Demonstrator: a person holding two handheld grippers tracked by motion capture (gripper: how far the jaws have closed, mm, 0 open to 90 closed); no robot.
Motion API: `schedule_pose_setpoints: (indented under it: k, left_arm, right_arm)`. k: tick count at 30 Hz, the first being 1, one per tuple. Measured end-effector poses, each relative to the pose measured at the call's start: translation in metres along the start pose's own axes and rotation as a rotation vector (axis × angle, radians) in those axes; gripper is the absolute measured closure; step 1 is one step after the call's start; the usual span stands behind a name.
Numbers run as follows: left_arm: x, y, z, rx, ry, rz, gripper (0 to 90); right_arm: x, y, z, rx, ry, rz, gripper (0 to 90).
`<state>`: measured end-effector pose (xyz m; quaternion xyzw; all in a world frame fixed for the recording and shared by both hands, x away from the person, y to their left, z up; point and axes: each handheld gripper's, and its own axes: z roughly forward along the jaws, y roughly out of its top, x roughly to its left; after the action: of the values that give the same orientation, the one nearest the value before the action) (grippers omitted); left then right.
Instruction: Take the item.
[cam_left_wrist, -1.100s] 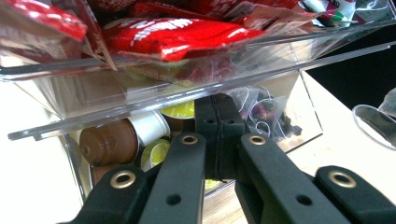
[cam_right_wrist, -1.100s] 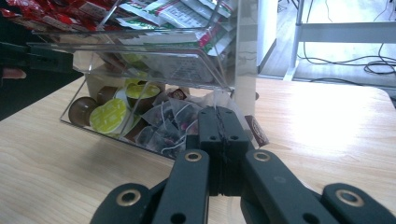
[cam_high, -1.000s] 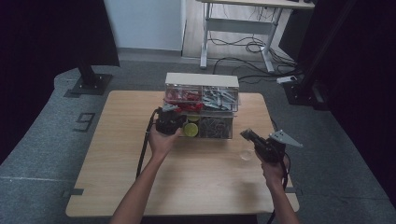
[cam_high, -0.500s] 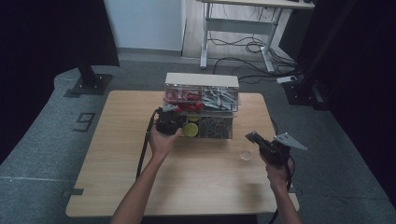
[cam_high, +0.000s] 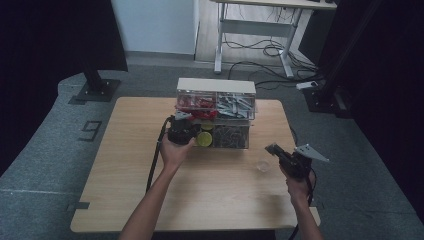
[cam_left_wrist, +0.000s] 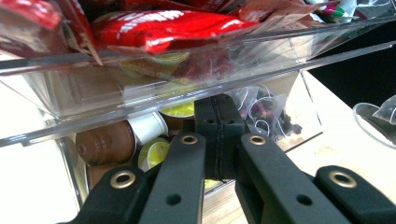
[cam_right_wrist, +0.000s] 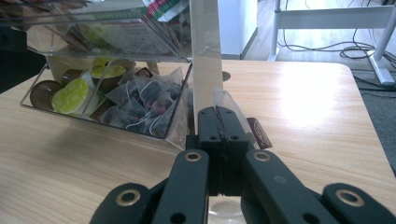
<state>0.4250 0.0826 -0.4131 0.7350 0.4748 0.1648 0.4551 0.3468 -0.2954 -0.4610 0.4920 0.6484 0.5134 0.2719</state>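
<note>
In the high view, a clear two-tier organiser (cam_high: 216, 86) stands at the far side of the surface (cam_high: 210, 200). The left tool (cam_high: 184, 121) noses into the organiser's lower left bay, with the forearm reaching straight in and the hand wrapped around the body from below. The right tool (cam_high: 271, 148) sits well clear of the organiser's right front corner and hangs just above a small clear cup (cam_high: 262, 166). Its wrist is cocked so the tip points back towards the organiser.

In the left gripper view, the left tool (cam_left_wrist: 218, 100) has its jaws pressed together with nothing between them. It is held level and tucked under the organiser's upper tray (cam_left_wrist: 140, 100), which holds red packets (cam_left_wrist: 159, 28). Capsules (cam_left_wrist: 105, 142) lie just beside the tip inside the lower bay. My guess is it is parked there to steady the organiser or to pick a capsule next. The cup (cam_left_wrist: 369, 119) shows off the organiser's right end.

In the right gripper view, the right tool (cam_right_wrist: 220, 114) is closed and appears to pinch a tea bag (cam_right_wrist: 223, 99). The bag's brown tag (cam_right_wrist: 259, 133) dangles beside the jaws, in front of the organiser's end wall (cam_right_wrist: 205, 46). More tea bags (cam_right_wrist: 140, 105) fill the bay behind it. The cup rim (cam_right_wrist: 224, 215) lies directly under the tool, so the bag seems to be held there ready to drop in.
</note>
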Motion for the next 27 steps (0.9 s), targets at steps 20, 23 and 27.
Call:
schedule_pose_setpoints:
  k: [20, 23, 27]
  left_arm:
    - [-0.002, -0.001, 0.002, 0.003, -0.003, 0.002, 90.0]
    - [-0.002, -0.001, 0.002, 0.003, -0.004, 0.001, 90.0]
    - [-0.001, -0.003, 0.003, 0.004, -0.005, -0.004, 90.0]
  right_arm:
    - [0.005, -0.01, -0.004, -0.004, 0.009, -0.025, 71.6]
    - [0.006, -0.012, -0.006, -0.006, 0.018, -0.028, 70.4]
    - [0.01, -0.017, -0.009, -0.007, 0.035, -0.029, 68.0]
